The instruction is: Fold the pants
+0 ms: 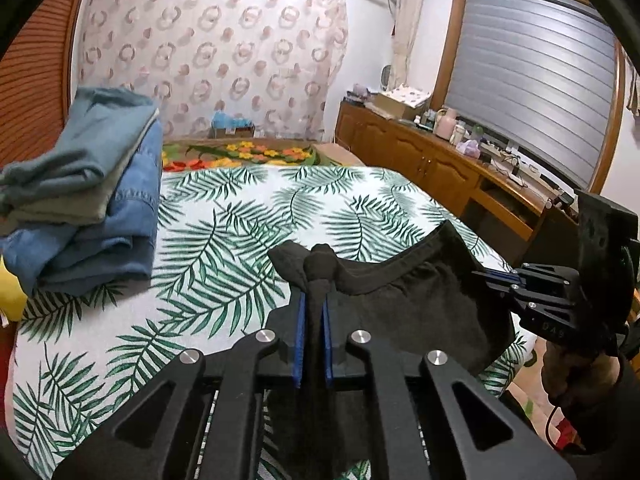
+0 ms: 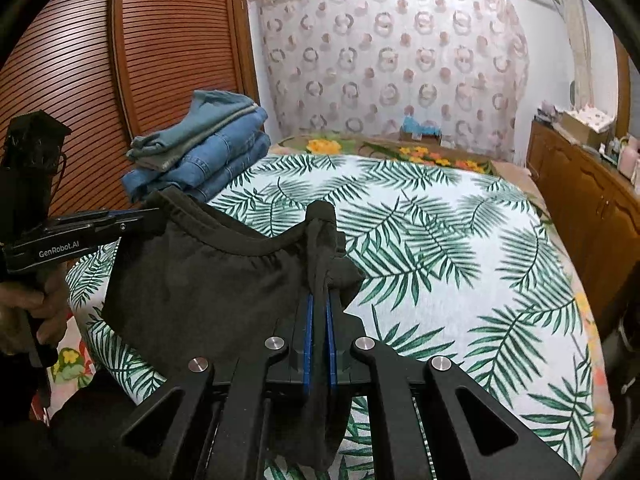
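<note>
Holding: black pants [image 1: 400, 300] are held up by the waistband between the two claws, above the near part of the bed [image 1: 224, 240].
Left claw [image 1: 315, 276]: clenched on a bunched corner of the waistband; dark cloth is seen pinched between its blue pads and rising above the tips.
Right claw [image 2: 320, 236]: likewise clenched on the opposite corner of the waistband, with a strip of cloth trailing down between the blue pads towards the camera.
Pants: the elastic waistband is stretched in a sagging curve from one claw to the other; the rest of the garment is seen hanging below it, over the near edge of the bed.
Bed: it is covered by a white sheet printed with green palm leaves; a floral blanket [image 1: 240, 154] is laid across its far end.
Folded pile: a stack of clothes [image 1: 88, 200], blue denim below and grey-green pieces on top, is set on the left side of the bed, well apart from the held pants.
Surroundings: a patterned curtain [image 2: 392, 64] is hung behind the bed, a slatted wooden door [image 2: 80, 60] is seen at the left, and a wooden cabinet [image 1: 420, 152] loaded with small items runs along the right wall.
</note>
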The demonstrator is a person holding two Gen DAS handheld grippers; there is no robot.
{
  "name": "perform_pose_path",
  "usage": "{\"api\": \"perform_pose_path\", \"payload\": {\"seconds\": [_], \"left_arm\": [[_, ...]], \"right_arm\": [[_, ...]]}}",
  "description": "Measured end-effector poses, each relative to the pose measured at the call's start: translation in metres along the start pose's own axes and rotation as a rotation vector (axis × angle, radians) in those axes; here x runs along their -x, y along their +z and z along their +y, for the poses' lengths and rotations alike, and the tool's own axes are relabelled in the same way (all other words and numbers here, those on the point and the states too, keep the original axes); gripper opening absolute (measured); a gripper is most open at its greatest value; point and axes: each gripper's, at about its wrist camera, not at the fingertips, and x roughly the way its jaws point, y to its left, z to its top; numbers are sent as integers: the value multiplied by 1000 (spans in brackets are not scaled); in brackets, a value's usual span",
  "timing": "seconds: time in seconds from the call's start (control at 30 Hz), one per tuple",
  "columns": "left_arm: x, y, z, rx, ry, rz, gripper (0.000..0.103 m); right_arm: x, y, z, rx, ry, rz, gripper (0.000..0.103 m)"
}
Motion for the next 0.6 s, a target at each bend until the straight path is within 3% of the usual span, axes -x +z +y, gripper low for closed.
{"api": "perform_pose_path", "payload": {"seconds": [0.6], "left_arm": [[49, 32, -32, -81, -6, -151, 8]], "right_arm": [[43, 19, -6, 30, -6, -129, 5]]}}
